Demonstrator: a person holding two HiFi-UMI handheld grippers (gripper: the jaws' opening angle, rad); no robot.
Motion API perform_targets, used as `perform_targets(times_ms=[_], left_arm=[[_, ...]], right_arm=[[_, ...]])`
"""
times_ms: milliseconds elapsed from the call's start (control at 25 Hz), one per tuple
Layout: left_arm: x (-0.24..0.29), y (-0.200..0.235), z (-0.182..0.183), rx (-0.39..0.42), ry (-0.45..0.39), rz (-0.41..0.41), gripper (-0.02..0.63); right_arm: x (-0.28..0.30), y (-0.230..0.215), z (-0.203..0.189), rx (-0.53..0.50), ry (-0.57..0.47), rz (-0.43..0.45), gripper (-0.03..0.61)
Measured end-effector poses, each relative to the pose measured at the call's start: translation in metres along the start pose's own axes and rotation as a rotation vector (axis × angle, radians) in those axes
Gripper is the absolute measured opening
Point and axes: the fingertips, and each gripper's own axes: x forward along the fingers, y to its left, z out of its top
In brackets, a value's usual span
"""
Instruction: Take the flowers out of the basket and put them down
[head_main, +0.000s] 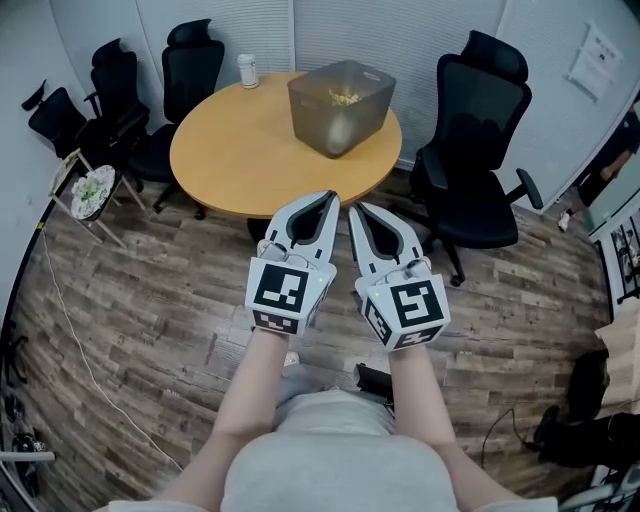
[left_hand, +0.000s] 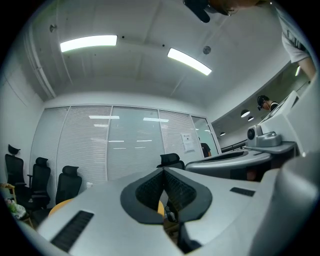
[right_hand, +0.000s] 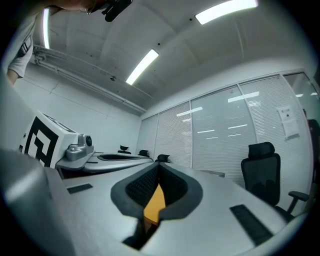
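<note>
At the far left of the room stand black office chairs, and a small white bottle sits on the far left edge of the round wooden table. Nearer the person, short of the table's near edge, the left gripper is held roughly level with its jaws brought together tip to tip; its own view shows the ribbed pads meeting with nothing caught between them. On the far right part of the table stands the grey, see-through basket, well apart from both grippers. The flowers lie inside it, so the task looks not yet begun: nothing has been lifted out or set down, and reaching the basket, gripping the flowers and laying them down are all left to do. They show only as a small yellowish cluster low in the basket, too small to tell stems from blooms. Just right of its partner, the right gripper is likewise closed and empty; its own view shows only a sliver of the orange tabletop behind the joined pads. Another black chair stands right of the table.
</note>
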Motion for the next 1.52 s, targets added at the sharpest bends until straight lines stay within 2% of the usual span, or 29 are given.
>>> perform_targets(times_ms=[440,720,1040,1520], left_arm=[[0.025,0.088,-0.018,-0.013,0.016,-0.024,0.003],[0.030,0.136,-0.033,-0.034,0.021,-0.049,0.003],[0.042,0.167,-0.045,-0.068,0.013,-0.067,0.003],[0.067,0.175,-0.055,-0.084,0.015,-0.104,0.003]], right_arm=[[0.094,0.011,-0.014,0.043,0.009,-0.034,0.025],[0.142,0.028,-0.024,0.036,0.029,-0.052,0.025],[0.171,0.029,-0.031,0.010,0.050,-0.079,0.025],[0.188,0.010,-0.043,0.009,0.066,-0.110,0.025]])
